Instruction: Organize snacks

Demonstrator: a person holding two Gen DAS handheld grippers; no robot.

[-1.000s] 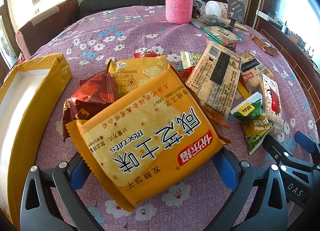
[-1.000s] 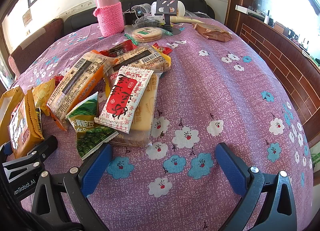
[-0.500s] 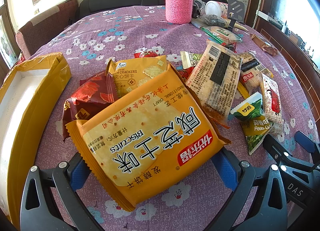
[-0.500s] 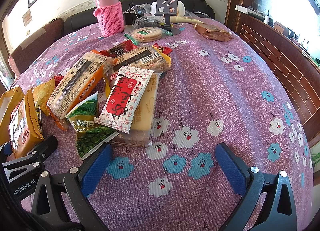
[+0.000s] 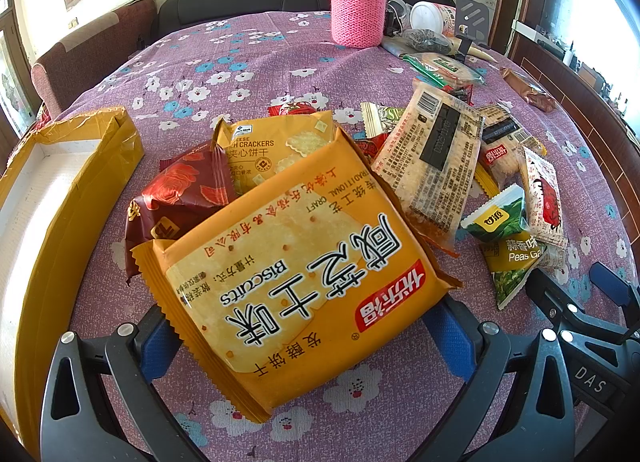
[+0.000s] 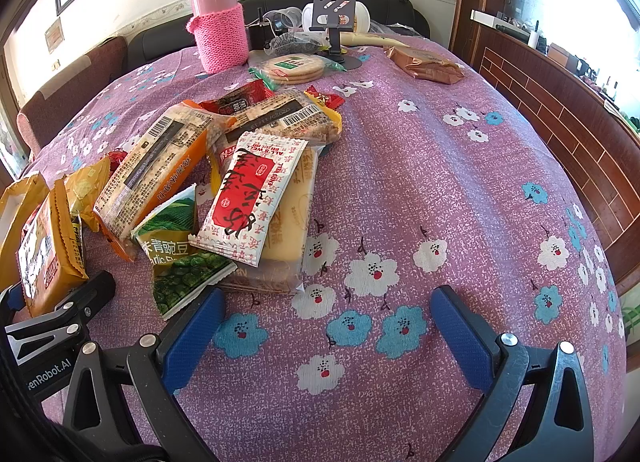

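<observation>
A large orange biscuit pack (image 5: 296, 262) lies flat on the flowered purple cloth between the wide-apart blue fingers of my left gripper (image 5: 304, 338), which is open. Behind the pack sit a dark red packet (image 5: 184, 194) and a yellow cheese cracker pack (image 5: 260, 150). To the right lie a long clear cracker pack (image 5: 436, 158) and a green peas bag (image 5: 508, 238). My right gripper (image 6: 326, 326) is open over bare cloth. The peas bag (image 6: 180, 254) and a red-and-white packet (image 6: 252, 190) lie just beyond its left finger.
An open yellow cardboard box (image 5: 80, 166) stands at the left table edge. At the far side stand a pink flask in a knitted sleeve (image 5: 356, 2), a phone stand (image 6: 334, 18), round rice crackers (image 6: 292, 68) and a brown packet (image 6: 428, 62). A wooden wall runs along the right.
</observation>
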